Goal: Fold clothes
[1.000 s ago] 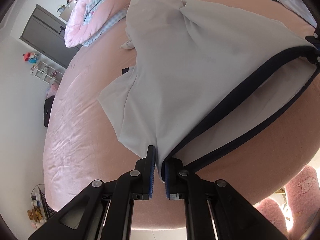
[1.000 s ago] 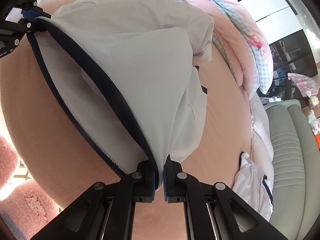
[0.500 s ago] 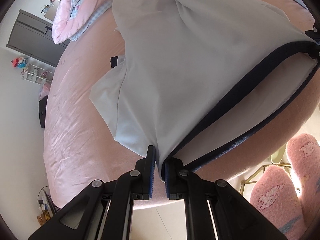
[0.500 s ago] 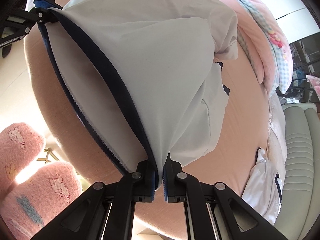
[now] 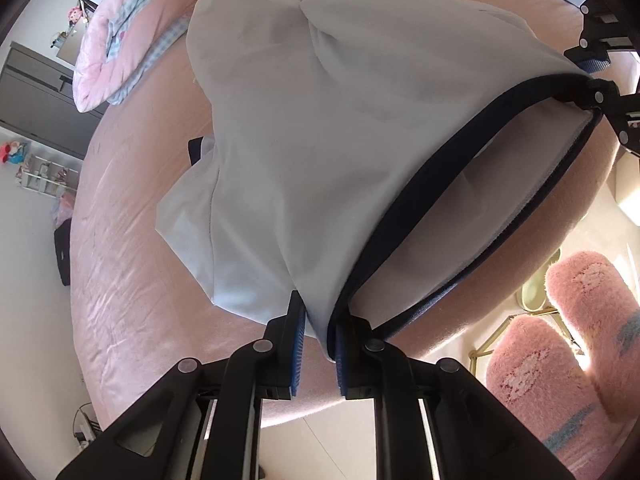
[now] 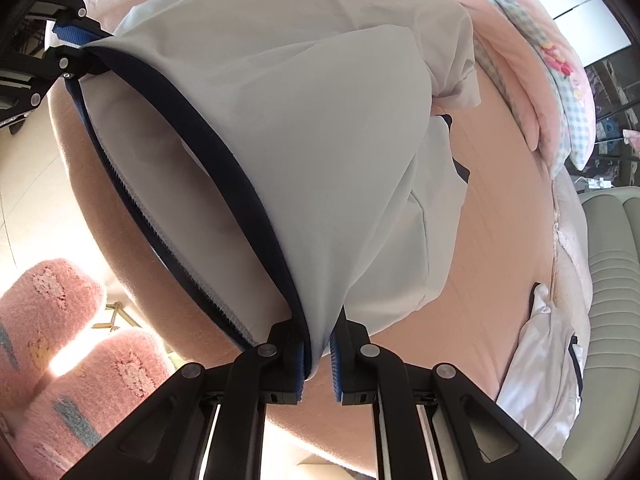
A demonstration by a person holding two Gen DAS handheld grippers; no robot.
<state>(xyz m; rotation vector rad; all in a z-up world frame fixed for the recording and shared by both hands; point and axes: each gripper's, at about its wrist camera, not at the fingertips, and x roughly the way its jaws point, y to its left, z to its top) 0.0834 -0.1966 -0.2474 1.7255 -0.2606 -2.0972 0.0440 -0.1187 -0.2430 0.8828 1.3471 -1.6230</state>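
The pale garment [image 5: 320,128] is stretched by its navy hem [image 5: 420,208] above the bed [image 5: 120,280]. Both hand-held grippers, left [image 5: 318,334] and right [image 6: 318,354], have just been opening, fabric loose between the jaws; the hem should be let down evenly, flat.

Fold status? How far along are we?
Done: shirt laid on the bed, navy hem pulled to its near edge. In hand: left gripper and right gripper sit at the hem's corners; their jaws have just been opening, cloth between the pads. Left: no fold made yet, top end bunched, and a second garment waits on the bed.
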